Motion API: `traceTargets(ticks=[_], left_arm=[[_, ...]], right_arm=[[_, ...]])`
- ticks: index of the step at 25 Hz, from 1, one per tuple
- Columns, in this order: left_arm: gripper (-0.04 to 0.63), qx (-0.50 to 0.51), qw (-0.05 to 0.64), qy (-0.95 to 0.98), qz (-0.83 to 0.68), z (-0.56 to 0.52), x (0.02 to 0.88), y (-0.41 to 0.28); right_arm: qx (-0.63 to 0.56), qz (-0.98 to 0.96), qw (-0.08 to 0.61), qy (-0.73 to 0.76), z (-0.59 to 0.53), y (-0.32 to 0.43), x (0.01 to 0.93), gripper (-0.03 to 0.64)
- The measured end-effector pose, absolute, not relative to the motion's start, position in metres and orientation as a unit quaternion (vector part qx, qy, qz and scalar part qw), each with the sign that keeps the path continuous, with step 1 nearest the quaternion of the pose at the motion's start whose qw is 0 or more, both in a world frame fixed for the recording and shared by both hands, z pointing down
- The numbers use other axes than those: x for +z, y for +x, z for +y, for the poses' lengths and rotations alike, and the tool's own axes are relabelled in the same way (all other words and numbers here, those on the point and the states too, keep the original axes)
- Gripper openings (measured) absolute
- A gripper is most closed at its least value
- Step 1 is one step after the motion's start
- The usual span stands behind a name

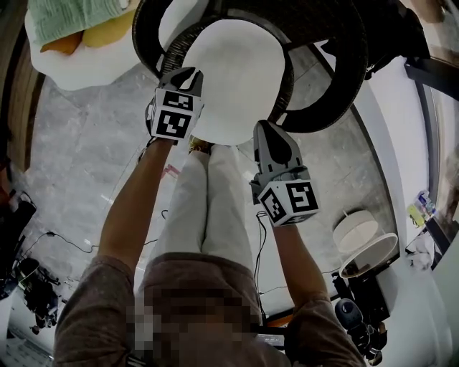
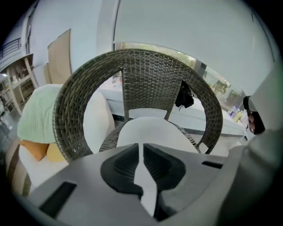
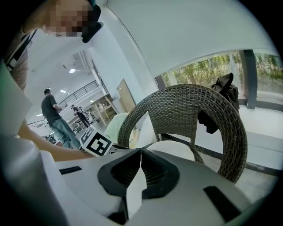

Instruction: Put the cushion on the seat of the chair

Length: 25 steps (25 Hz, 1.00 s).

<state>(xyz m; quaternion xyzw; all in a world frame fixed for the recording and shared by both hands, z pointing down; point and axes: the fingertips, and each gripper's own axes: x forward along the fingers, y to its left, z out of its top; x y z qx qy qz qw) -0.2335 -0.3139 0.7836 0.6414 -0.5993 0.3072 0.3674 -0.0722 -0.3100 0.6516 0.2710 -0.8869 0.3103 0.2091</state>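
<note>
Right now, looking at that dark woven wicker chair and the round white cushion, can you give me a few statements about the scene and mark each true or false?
1. The left gripper and the right gripper both pinch the edge of the round white cushion. True.
2. The dark woven wicker chair has a square, straight-topped back. False: its back is a rounded hoop.
3. A pale green blanket lies on a white upholstered seat beside the chair. True.
4. The right gripper's jaws stand wide open and empty. False: they are closed on the cushion.
</note>
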Motion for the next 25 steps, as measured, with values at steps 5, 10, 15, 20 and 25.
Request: traceTargets(ticks=[5, 10, 15, 20, 25], left_arm=[[0.006, 0.282, 0.394, 0.643, -0.594, -0.304, 0.737, -0.224], [0.006, 0.244, 0.394, 0.665, -0.585, -0.293, 0.646, -0.209], [0.006, 0.228, 0.333, 0.719, -0.566, -0.279, 0.543, -0.197], [0.006, 0.206, 0.265, 0.755, -0.564, -0.263, 0.450, -0.190], [0.006, 0.184, 0.221, 0.783, -0.551, -0.231, 0.383, -0.174]], right_arm=[[0.307, -0.889, 0.213, 0.264, -0.301, -0.081, 0.615, 0.020], [0.293, -0.897, 0.217, 0.248, -0.280, -0.088, 0.556, 0.020], [0.261, -0.912, 0.196, 0.248, -0.269, -0.093, 0.485, 0.020], [0.246, -0.921, 0.171, 0.248, -0.252, -0.097, 0.423, 0.020], [0.221, -0.934, 0.142, 0.242, -0.224, -0.101, 0.362, 0.020]])
